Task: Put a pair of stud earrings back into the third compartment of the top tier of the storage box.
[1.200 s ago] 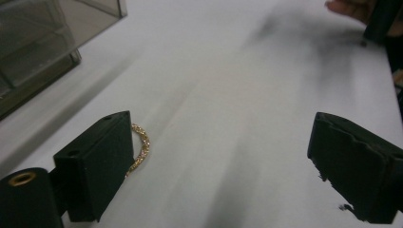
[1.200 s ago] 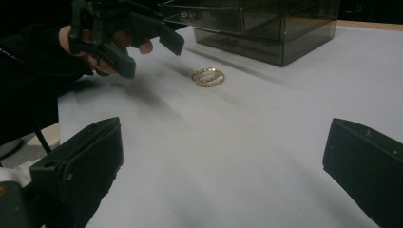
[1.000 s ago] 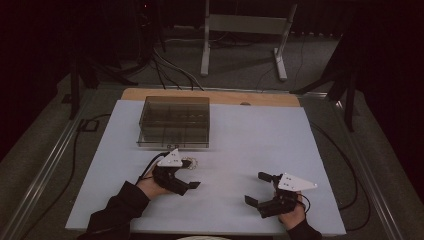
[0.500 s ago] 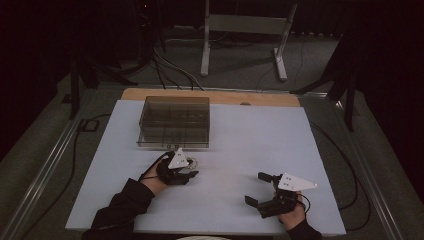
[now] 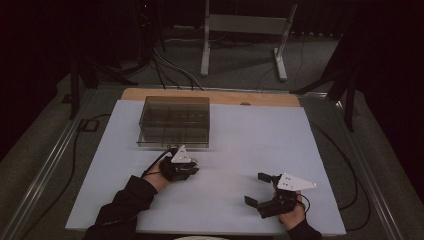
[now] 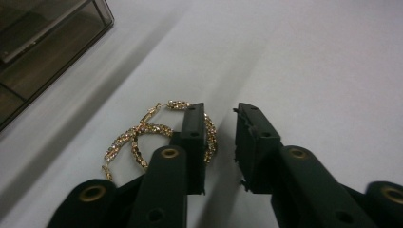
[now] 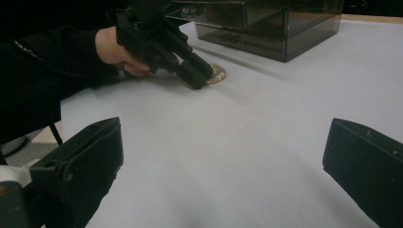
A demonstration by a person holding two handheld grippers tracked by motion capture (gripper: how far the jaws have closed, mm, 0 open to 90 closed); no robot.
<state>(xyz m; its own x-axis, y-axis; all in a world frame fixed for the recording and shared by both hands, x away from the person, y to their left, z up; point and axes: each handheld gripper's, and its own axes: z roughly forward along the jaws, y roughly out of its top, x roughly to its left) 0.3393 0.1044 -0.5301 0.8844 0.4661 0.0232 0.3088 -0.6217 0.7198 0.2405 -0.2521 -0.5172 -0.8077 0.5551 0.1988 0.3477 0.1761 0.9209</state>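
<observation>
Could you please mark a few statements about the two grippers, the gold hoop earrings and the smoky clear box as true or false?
1. The gold hoop earrings lie on the white table, outside the smoky clear box. True.
2. The right gripper is clamped on an earring. False: its jaws stand wide apart over bare table, with nothing between them.
3. The left gripper is down at the earrings, and one hoop passes behind its left jaw. True; the jaws have just been closing, with a gap left between them.
4. The box stands at the table's near edge, beside the right gripper. False: it stands toward the far side, beyond the left gripper.
</observation>
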